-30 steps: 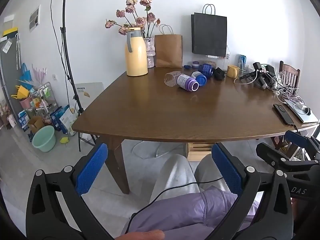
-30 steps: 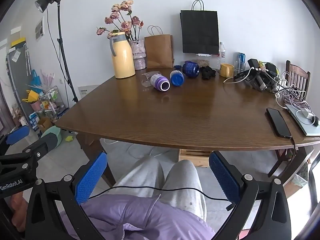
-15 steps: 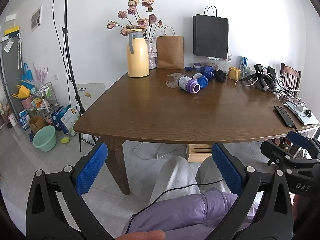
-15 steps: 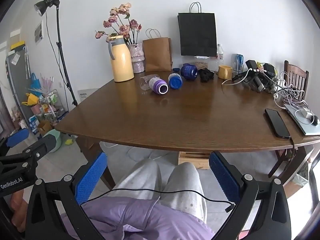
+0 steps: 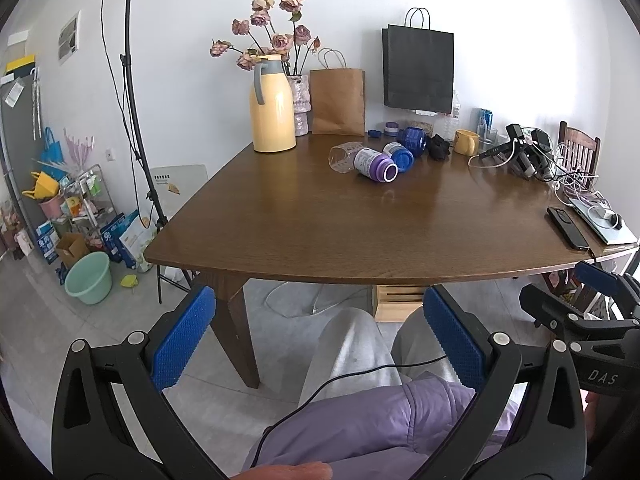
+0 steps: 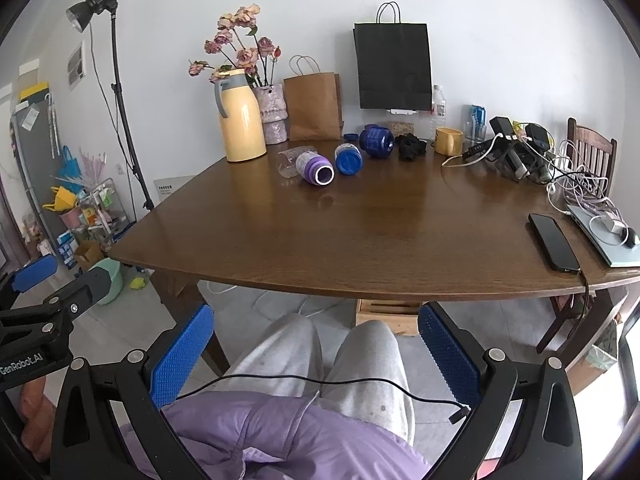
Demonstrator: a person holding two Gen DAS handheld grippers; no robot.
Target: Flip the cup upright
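right gripper (image 6: 314, 354): jaws wide apart, empty, over lap, near table edge | table (image 6: 360, 236): purple cup (image 6: 314, 168) on its side, far centre, mouth toward camera | blue cup (image 6: 348, 159): on its side, just right | phone (image 6: 553, 241): near right

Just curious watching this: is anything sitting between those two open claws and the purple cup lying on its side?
Nothing visible: only bare table separates each hand-held gripper (left, right) from the purple cup. A blue cup lies beside it.
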